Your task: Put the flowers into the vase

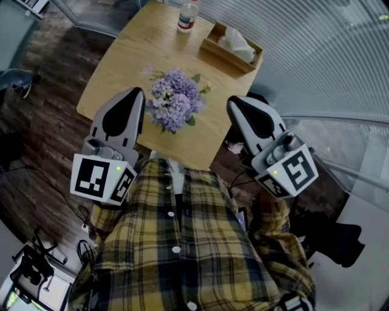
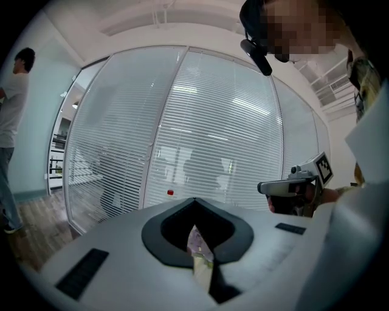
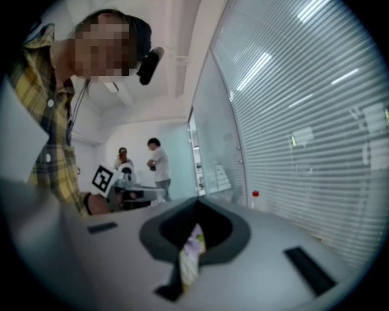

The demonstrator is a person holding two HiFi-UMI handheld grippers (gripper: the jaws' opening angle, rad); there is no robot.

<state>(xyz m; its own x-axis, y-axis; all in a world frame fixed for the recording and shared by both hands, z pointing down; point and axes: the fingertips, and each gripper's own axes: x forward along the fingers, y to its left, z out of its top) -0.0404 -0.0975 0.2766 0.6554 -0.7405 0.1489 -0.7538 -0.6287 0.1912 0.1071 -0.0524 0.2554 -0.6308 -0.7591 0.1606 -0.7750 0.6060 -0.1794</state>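
I hold both tools up close to my chest, over the tabletop's near edge. My left gripper (image 1: 135, 93) hangs above the near left part and my right gripper (image 1: 234, 101) is just off the near right corner. The left gripper view shows its jaws brought together, their tips meeting in a point (image 2: 194, 200). Only a narrow slit runs down between the dark pads, and a thin sliver of lilac and pale yellow shows in it. The right gripper view shows the same: jaws closed tip to tip (image 3: 196, 201), with a similar lilac and pale sliver in the slit. In the head view neither tool carries anything. The bunch of lilac flowers (image 1: 175, 100) with a few green leaves stands on the wooden table (image 1: 127, 58) between the two tools. It sits in the near half of the top, closer to the near right corner than to the left one, and touches neither gripper. The blooms hide whatever is under them. A water bottle (image 1: 187, 16) stands at the far edge. A wooden tray (image 1: 226, 58) holding white tissue (image 1: 238, 44) sits at the far right corner, well apart from the flowers. My plaid shirt (image 1: 182, 249) fills the bottom of the head view. Both gripper views face a glass wall with white blinds (image 2: 213, 121). A person (image 2: 11, 115) stands at the left of the left gripper view, and two more people (image 3: 159, 165) stand far off in the right gripper view.
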